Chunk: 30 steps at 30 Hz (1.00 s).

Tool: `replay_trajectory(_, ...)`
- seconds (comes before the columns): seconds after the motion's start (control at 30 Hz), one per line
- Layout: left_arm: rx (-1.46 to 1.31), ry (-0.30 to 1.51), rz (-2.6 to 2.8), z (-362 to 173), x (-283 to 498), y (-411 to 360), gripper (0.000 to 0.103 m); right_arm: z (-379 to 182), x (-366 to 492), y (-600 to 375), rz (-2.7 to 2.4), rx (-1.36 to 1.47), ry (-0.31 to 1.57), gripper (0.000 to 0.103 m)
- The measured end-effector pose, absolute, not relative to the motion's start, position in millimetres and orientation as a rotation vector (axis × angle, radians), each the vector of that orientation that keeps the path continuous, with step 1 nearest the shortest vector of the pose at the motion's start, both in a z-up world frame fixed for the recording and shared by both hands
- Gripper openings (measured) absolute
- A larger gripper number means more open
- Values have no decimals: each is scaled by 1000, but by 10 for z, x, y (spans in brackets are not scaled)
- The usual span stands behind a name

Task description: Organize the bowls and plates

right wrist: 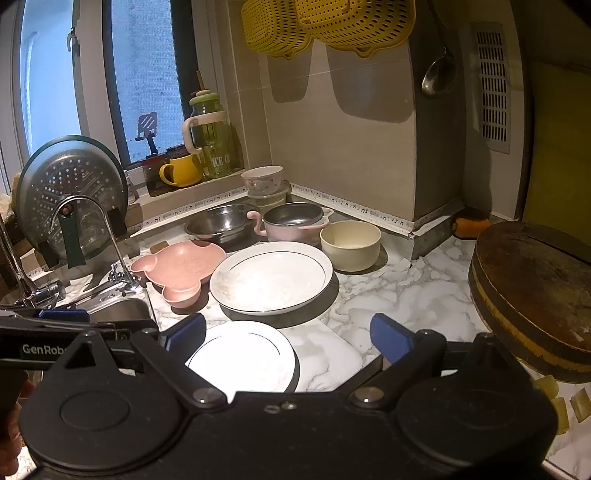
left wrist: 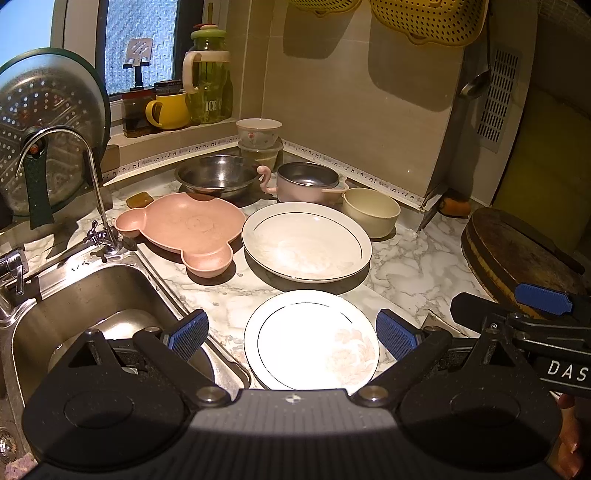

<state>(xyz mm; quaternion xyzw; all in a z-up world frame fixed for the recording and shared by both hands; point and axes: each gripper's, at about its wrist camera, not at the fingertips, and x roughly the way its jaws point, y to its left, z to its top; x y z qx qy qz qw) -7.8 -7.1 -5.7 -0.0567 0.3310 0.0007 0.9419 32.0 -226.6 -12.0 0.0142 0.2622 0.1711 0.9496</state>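
I am holding my left gripper and right gripper wide over a gold-rimmed plate, its near edge seemingly hidden.

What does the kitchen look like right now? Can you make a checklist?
Surface: marble counter, beside a steel sink.
Job's things: two white plates, pink bear plate, steel bowl, pink pot, cream bowl, stacked bowls in the corner.
Clutter: round chopping board, yellow mug, green jar.
Grippers: left tongs open above the near plate; right tongs open, empty.
Cables: nothing seen.
Surroundings: window, hanging yellow colanders, ladle.
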Motion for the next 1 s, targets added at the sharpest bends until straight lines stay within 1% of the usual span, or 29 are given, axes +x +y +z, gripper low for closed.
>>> replay_trajectory(0.57,-119,682,-17,-84,76,-19,98,-126,432,-2254,343,27,541,96)
replay_trajectory(0.77,-135,692,-15,-116,138,52,98,-133,519,-2187,339,22,542,91)
replay_trajectory(1.0,-150,691,-31,-141,209,153,98,-144,551,-2092,344,9,543,90)
